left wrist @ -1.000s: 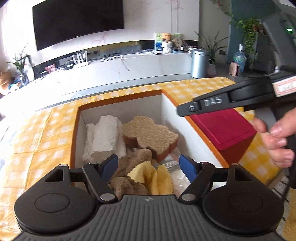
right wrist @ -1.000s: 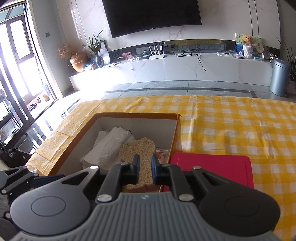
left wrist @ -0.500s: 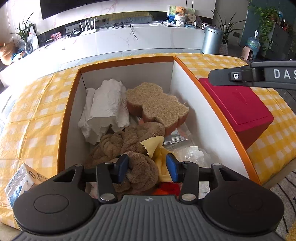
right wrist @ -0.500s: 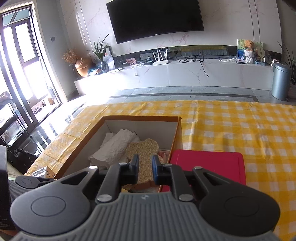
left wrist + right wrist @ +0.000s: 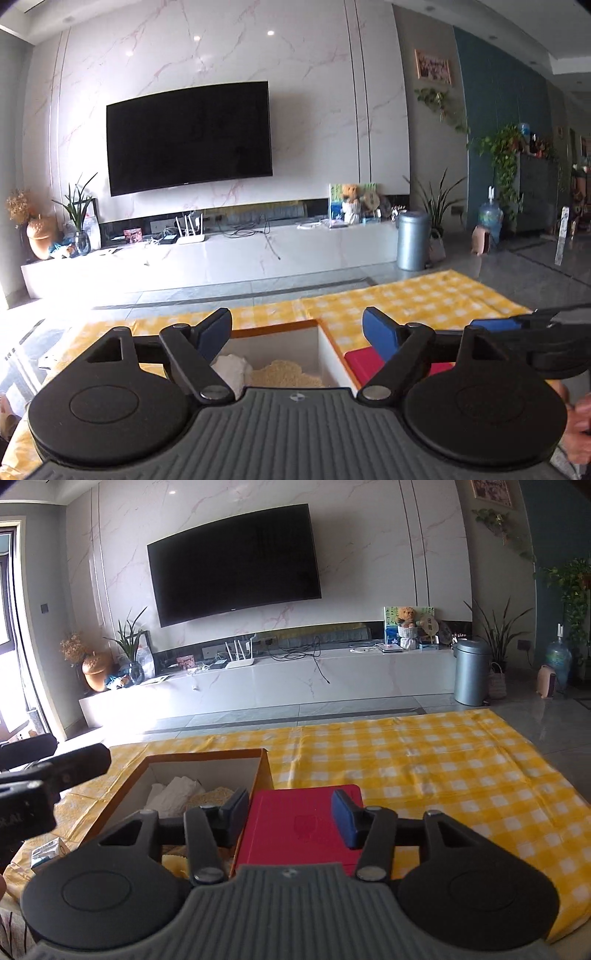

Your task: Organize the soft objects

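I am holding both tools level over the near edge of the table, pointed toward the TV wall, and neither has anything between its pads. My left gripper (image 5: 297, 328) is spread wide and hanging above the orange-rimmed cardboard box (image 5: 264, 771), whose white inside shows between the fingers. My right gripper (image 5: 290, 814) is parted too, somewhat less, and is sitting over the red lid (image 5: 310, 823) that lies just beside the box on the yellow checked tablecloth (image 5: 424, 760).

The soft things are down in the box: a crumpled white cloth (image 5: 177, 795) against the left wall and a tan loofah sponge (image 5: 284, 373) touching it on the right. Whatever lies nearer to me in the box is hidden behind the tool bodies.

As I judge it, the packing looks close to done and the lid is the next concern. To do that well, I should be tilting the right tool down first, since the lid lies flat and the fingers are aimed above it. I should be taking it by one edge, not across its face, and keeping the left tool clear of the box opening so the two do not collide.
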`<state>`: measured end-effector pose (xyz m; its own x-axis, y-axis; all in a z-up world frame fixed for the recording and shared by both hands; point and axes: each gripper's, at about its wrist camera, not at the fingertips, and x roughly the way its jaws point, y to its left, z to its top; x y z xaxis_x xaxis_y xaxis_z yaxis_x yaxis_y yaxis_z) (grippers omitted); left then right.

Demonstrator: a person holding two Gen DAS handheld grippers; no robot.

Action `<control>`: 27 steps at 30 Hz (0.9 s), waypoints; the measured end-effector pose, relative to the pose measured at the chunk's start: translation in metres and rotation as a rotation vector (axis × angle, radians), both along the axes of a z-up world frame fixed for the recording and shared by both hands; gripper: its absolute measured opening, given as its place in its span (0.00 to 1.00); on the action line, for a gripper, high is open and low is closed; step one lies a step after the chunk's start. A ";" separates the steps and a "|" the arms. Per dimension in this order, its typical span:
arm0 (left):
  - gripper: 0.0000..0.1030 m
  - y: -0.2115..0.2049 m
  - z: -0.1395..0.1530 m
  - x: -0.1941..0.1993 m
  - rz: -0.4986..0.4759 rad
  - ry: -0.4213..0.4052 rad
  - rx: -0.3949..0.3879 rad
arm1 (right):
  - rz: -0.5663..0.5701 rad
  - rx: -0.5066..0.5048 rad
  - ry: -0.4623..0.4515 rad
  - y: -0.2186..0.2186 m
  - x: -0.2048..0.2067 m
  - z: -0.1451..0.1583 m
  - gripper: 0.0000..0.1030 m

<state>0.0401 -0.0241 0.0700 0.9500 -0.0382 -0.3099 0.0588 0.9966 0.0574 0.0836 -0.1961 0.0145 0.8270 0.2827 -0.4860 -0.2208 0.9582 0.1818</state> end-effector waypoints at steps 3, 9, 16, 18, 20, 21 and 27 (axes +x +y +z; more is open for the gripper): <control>0.92 -0.006 -0.001 -0.003 0.002 -0.050 -0.052 | -0.014 0.001 -0.004 0.000 0.000 0.001 0.49; 0.92 -0.016 -0.004 -0.008 0.009 -0.080 -0.040 | 0.026 -0.003 -0.027 0.009 -0.008 0.004 0.52; 1.00 -0.013 -0.004 -0.012 0.063 -0.069 -0.084 | 0.015 -0.055 -0.024 0.016 -0.009 0.000 0.53; 1.00 -0.010 -0.003 -0.011 0.081 -0.057 -0.081 | 0.023 -0.050 -0.031 0.016 -0.011 0.002 0.53; 1.00 -0.008 -0.002 -0.012 0.092 -0.039 -0.072 | 0.025 -0.047 -0.039 0.017 -0.016 0.005 0.53; 1.00 -0.007 -0.002 -0.012 0.104 -0.017 -0.073 | 0.025 -0.054 -0.039 0.018 -0.018 0.006 0.53; 1.00 -0.002 -0.002 -0.025 0.156 0.012 -0.088 | 0.038 -0.062 -0.050 0.020 -0.031 0.012 0.53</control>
